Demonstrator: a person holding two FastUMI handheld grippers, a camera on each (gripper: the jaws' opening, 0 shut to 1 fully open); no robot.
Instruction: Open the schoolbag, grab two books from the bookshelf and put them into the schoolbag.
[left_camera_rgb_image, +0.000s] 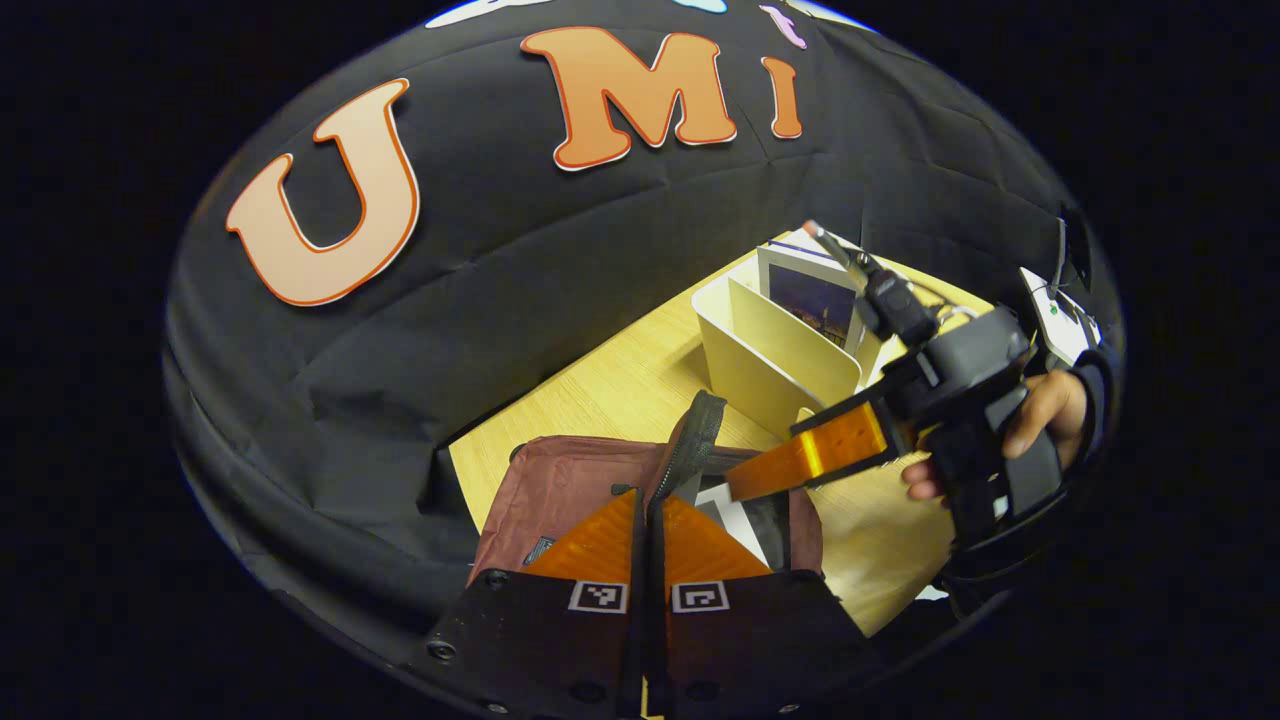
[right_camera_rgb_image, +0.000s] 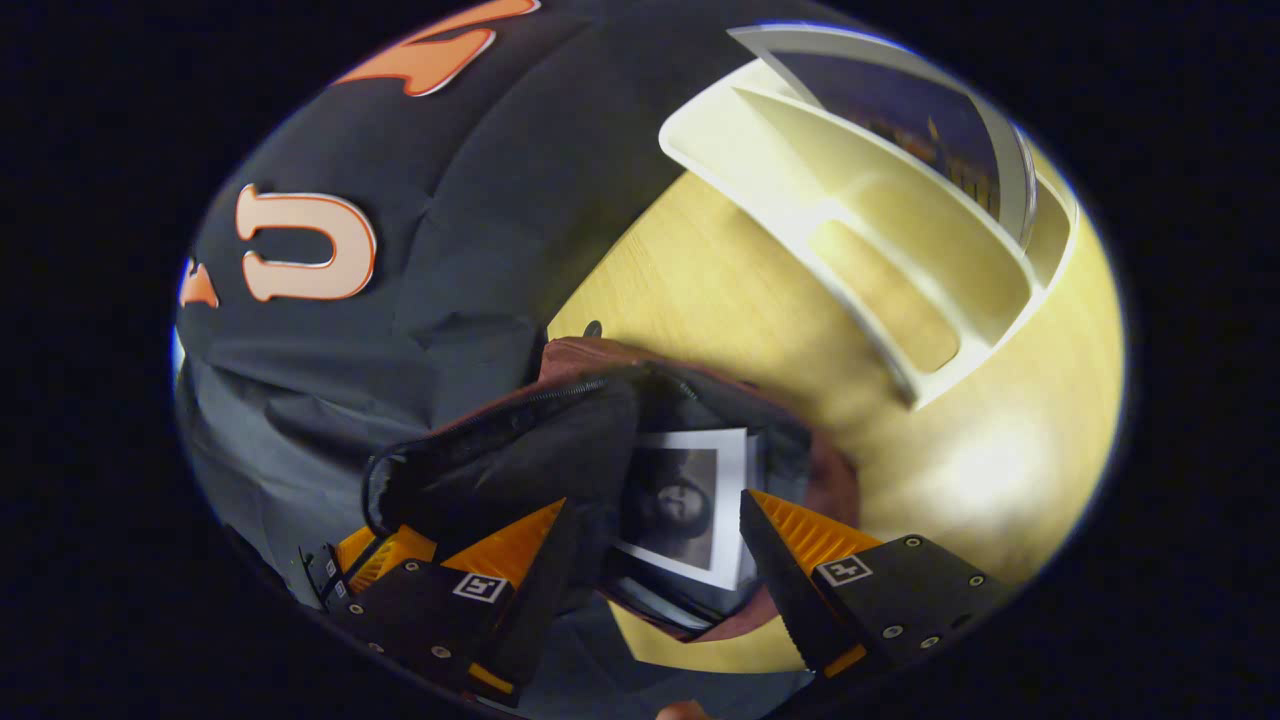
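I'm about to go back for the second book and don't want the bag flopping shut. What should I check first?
1. Schoolbag mouth open: ok.
2. Left tongs holding the flap up: ok, shut on the zip edge.
3. First book in the schoolbag: ok, it lies in the opening.
4. Right tongs free of it: ok, open above the book.
5. Second book waiting in the bookshelf: ok, standing in the rear slot.
6. First book fully seated, leaving room: cannot tell.
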